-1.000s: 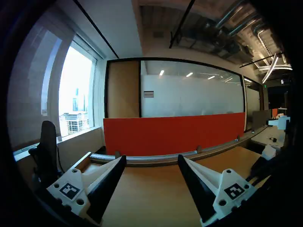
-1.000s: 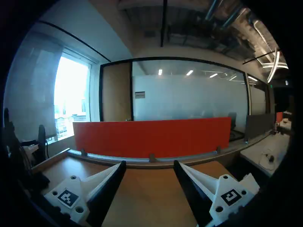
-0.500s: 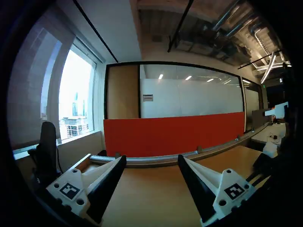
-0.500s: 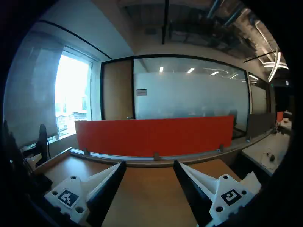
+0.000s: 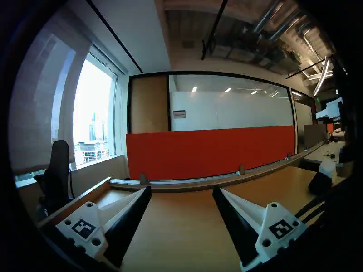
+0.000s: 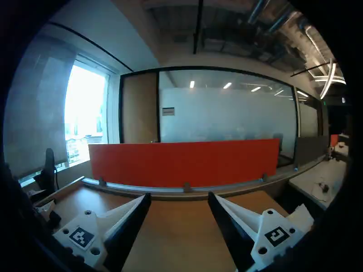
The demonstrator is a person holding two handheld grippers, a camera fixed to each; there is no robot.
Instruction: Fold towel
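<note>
My left gripper (image 5: 181, 189) is open, its two white and black fingers spread above a bare wooden desk (image 5: 181, 226) with nothing between them. My right gripper (image 6: 179, 196) is open too and holds nothing, level over the same kind of wooden desktop (image 6: 177, 231). Both point at an orange divider panel (image 5: 208, 152) along the desk's far edge. A dark and white object (image 5: 321, 180) sits at the right edge of the left gripper view; I cannot tell what it is.
The orange divider (image 6: 181, 163) and a metal rail close off the desk's far side. A black office chair (image 5: 56, 174) stands by the window on the left. Behind the divider is a frosted glass wall. Another desk (image 6: 317, 183) with small items lies to the right.
The left gripper view has shifted a little: the divider sits higher and more desktop shows. The right gripper has barely moved. Both stay open.
</note>
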